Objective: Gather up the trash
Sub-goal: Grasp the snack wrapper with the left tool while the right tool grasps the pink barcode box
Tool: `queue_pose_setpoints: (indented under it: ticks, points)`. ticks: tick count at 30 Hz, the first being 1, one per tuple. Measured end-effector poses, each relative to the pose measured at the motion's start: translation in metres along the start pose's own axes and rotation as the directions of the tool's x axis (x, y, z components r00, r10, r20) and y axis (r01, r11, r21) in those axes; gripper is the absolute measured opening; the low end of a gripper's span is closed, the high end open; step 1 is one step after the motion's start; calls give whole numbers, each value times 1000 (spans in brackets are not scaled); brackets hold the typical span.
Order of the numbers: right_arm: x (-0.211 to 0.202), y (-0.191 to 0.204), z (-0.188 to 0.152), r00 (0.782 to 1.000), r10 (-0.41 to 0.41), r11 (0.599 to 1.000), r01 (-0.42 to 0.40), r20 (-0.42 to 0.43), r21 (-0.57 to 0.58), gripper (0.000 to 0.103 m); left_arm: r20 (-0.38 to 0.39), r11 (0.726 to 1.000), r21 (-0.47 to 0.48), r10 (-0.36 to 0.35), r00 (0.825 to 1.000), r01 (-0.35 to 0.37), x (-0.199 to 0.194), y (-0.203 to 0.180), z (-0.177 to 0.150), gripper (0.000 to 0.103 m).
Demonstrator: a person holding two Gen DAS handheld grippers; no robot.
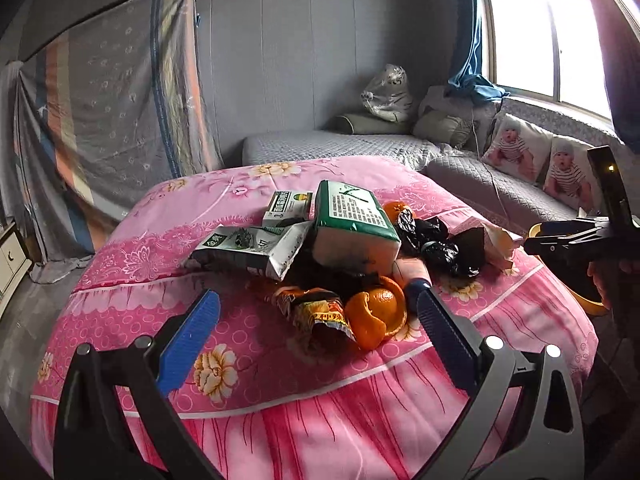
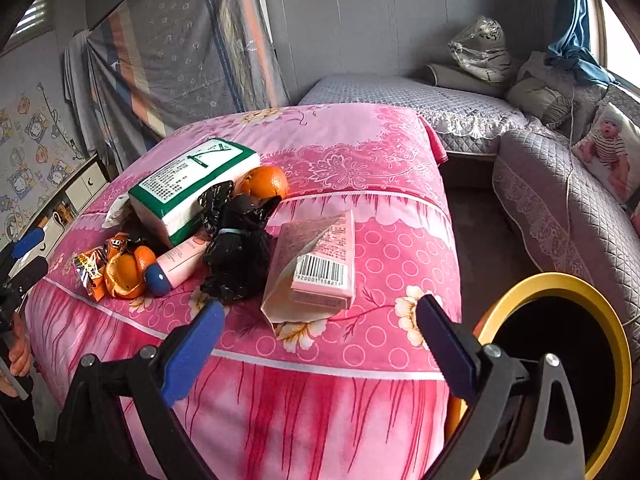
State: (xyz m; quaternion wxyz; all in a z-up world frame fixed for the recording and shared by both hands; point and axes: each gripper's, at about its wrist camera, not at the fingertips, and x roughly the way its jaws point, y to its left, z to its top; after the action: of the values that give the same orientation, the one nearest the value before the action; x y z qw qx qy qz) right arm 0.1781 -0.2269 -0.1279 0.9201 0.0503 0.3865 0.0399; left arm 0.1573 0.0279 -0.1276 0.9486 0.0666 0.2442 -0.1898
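We find the trash heaped on a table draped in a pink floral cloth [image 1: 248,344]. Our left gripper [image 1: 318,312] hangs above the near edge of the heap, its blue fingers [image 1: 188,340] well apart and holding nothing. Between them, from the left wrist view, lie a crumpled snack wrapper [image 1: 320,314] and an orange peel [image 1: 376,316], the two touching. Behind these a green-and-white tissue pack [image 1: 354,220] rests tilted on the pile, with a torn grey packet [image 1: 252,248] to its left and a small white-and-green box [image 1: 289,206] further back. A black plastic bag [image 1: 436,244] sits to the right of the tissue pack, and a whole orange [image 1: 396,210] shows just behind it.

Our right gripper [image 2: 320,320] hangs over the other side of the table, fingers likewise spread and empty. Just ahead of it lies a pink box [image 2: 326,260] with a barcode, partly inside a translucent wrapper. A pink tube with a blue cap [image 2: 176,264] lies between the peel and the black bag. A yellow-rimmed bin [image 2: 600,328] stands on the floor beside the table, at the right gripper's right.
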Motion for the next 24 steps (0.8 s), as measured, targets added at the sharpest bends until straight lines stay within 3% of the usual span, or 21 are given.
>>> queue_pose_setpoints:
  ticks: [3,13,16,18,24]
  points:
    - [14,-2,2,999,2,1000,-3,-44,-8,84,-24,1000,-10,-14,1000,14,8,2,-4,95]
    - [47,4,17,994,21,998,-28,-105,-58,78,-96,998,-39,-57,994,53,35,6,-7,95]
    - [59,4,20,990,22,997,-31,-139,-64,70,-113,996,-62,-66,991,59,40,9,-7,95]
    - [65,4,21,988,30,997,-40,-155,-62,59,-129,997,-64,-59,990,51,44,9,-8,95]
    - [58,0,21,990,57,997,-62,-127,-34,48,-175,996,-78,-56,983,43,54,10,-10,94]
